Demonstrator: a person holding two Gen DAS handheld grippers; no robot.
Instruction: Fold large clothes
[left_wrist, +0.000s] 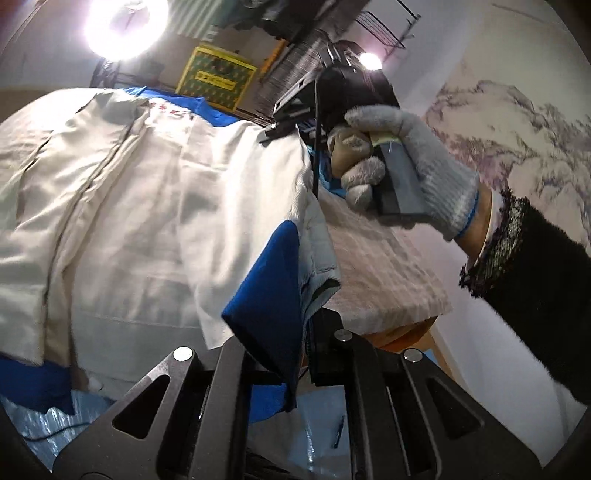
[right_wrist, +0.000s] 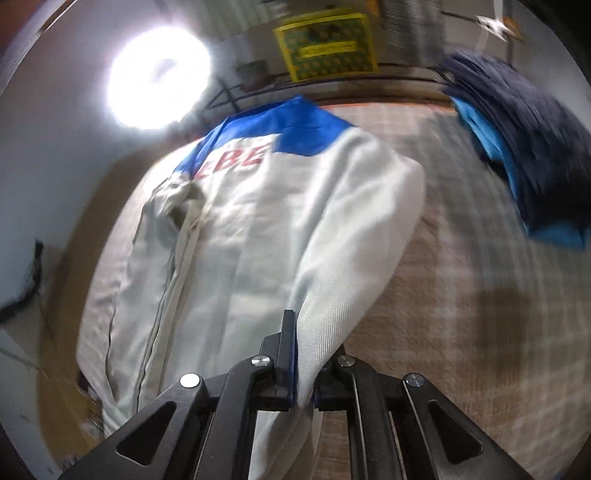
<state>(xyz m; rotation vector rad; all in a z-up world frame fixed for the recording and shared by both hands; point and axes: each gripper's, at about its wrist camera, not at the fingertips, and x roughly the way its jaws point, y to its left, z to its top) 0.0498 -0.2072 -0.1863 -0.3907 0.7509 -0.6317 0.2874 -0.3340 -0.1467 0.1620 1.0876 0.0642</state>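
A large white jacket (left_wrist: 147, 184) with blue shoulders and red letters lies spread on the table. My left gripper (left_wrist: 295, 354) is shut on a blue and white fold of it, a sleeve end or hem, lifted off the surface. In the left wrist view a grey-gloved hand (left_wrist: 424, 158) holds my right gripper (left_wrist: 273, 131) down at the jacket's far edge. From the right wrist, the jacket (right_wrist: 258, 221) stretches away, and my right gripper (right_wrist: 310, 354) is shut on its white fabric, which rises between the fingers.
A beige plaid cloth (right_wrist: 461, 295) covers the table (left_wrist: 388, 266). A stack of dark blue folded clothes (right_wrist: 524, 147) sits at the far right. Behind stand a yellow box (right_wrist: 327, 46), wire racks and a bright lamp (right_wrist: 159, 70). The table edge drops off at the right (left_wrist: 424, 317).
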